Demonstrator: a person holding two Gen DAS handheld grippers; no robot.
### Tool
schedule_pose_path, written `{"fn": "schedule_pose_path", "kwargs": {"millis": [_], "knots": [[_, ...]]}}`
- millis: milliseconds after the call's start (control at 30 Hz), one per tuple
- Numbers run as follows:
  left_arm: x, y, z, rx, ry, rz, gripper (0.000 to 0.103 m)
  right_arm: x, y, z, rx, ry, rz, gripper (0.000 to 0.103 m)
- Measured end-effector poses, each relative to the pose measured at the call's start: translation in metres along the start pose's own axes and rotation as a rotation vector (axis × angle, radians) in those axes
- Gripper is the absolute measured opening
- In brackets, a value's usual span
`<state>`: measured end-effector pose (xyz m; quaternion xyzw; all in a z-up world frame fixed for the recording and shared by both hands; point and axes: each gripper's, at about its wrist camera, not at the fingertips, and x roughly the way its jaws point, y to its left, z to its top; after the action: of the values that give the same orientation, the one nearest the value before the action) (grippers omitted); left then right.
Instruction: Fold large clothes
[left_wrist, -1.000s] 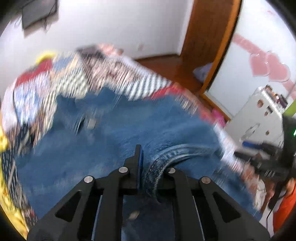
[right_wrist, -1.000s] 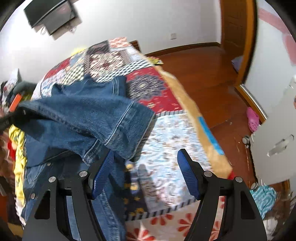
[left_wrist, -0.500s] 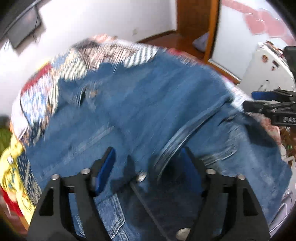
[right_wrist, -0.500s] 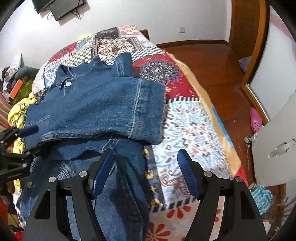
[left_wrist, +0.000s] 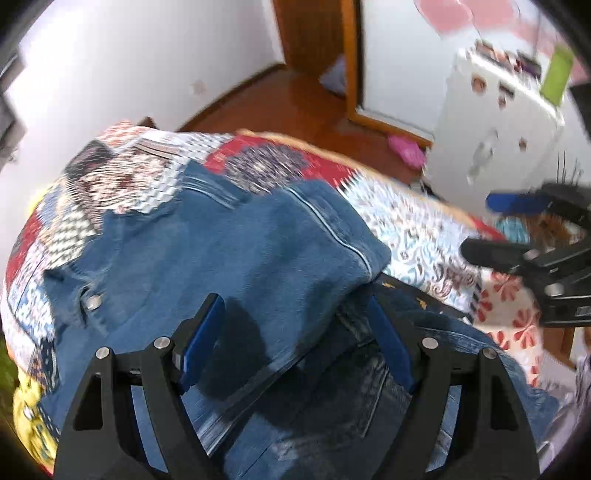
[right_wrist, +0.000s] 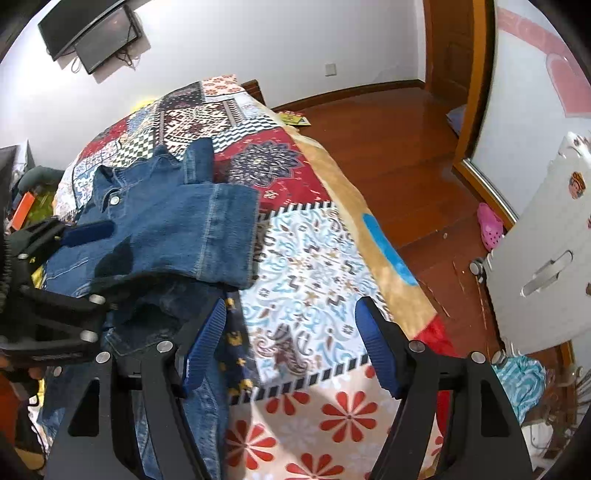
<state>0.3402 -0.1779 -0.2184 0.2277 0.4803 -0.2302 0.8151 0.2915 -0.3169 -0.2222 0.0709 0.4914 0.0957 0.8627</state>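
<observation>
A blue denim jacket (right_wrist: 162, 236) lies on the patchwork bed quilt (right_wrist: 314, 258), with one sleeve (right_wrist: 225, 236) folded across its front. The jacket also fills the left wrist view (left_wrist: 229, 266). My left gripper (left_wrist: 295, 343) is open and empty, just above the folded sleeve; it also shows in the right wrist view (right_wrist: 55, 280) at the left edge. My right gripper (right_wrist: 291, 347) is open and empty, above the quilt beside the jacket's right edge; it appears at the right in the left wrist view (left_wrist: 517, 229).
The bed's right edge drops to a wooden floor (right_wrist: 406, 147). A white cabinet (right_wrist: 546, 258) stands at the right, with a pink shoe (right_wrist: 489, 225) near it. A wall-mounted screen (right_wrist: 92, 33) hangs at the far wall. Clutter lies left of the bed (right_wrist: 26, 206).
My left gripper let go of the denim sleeve and opened; the sleeve now lies folded across the jacket. The left gripper drew back slightly. The right gripper stayed open.
</observation>
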Motion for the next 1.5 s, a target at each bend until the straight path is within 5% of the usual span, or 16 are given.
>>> {"fn": "schedule_pose_path", "kwargs": {"millis": [133, 233, 333, 500, 767, 1033, 1267, 1500], "knots": [[0.035, -0.004, 0.004, -0.001, 0.074, -0.003, 0.079, 0.002, -0.011, -0.003, 0.026, 0.01, 0.006, 0.07], [0.042, 0.005, 0.006, -0.058, 0.054, -0.033, 0.078, 0.005, -0.014, -0.005, 0.031, 0.02, 0.009, 0.07], [0.039, 0.013, 0.006, -0.084, 0.038, -0.053, 0.066, 0.009, -0.014, -0.006, 0.031, 0.032, 0.012, 0.07], [0.022, 0.03, 0.011, -0.16, 0.011, -0.135, 0.01, 0.012, -0.009, -0.008, 0.019, 0.046, 0.018, 0.07], [-0.045, 0.066, 0.011, -0.283, -0.169, -0.127, 0.006, 0.013, 0.018, -0.002, -0.045, 0.048, 0.04, 0.07], [-0.119, 0.143, -0.054, -0.437, -0.311, 0.002, 0.005, 0.026, 0.055, -0.003, -0.172, 0.084, 0.042, 0.07], [-0.149, 0.204, -0.145, -0.608, -0.304, 0.114, 0.005, 0.053, 0.067, -0.007, -0.247, 0.147, -0.007, 0.07], [-0.12, 0.224, -0.235, -0.794, -0.206, 0.09, 0.006, 0.055, 0.063, -0.013, -0.254, 0.134, -0.048, 0.078]]}}
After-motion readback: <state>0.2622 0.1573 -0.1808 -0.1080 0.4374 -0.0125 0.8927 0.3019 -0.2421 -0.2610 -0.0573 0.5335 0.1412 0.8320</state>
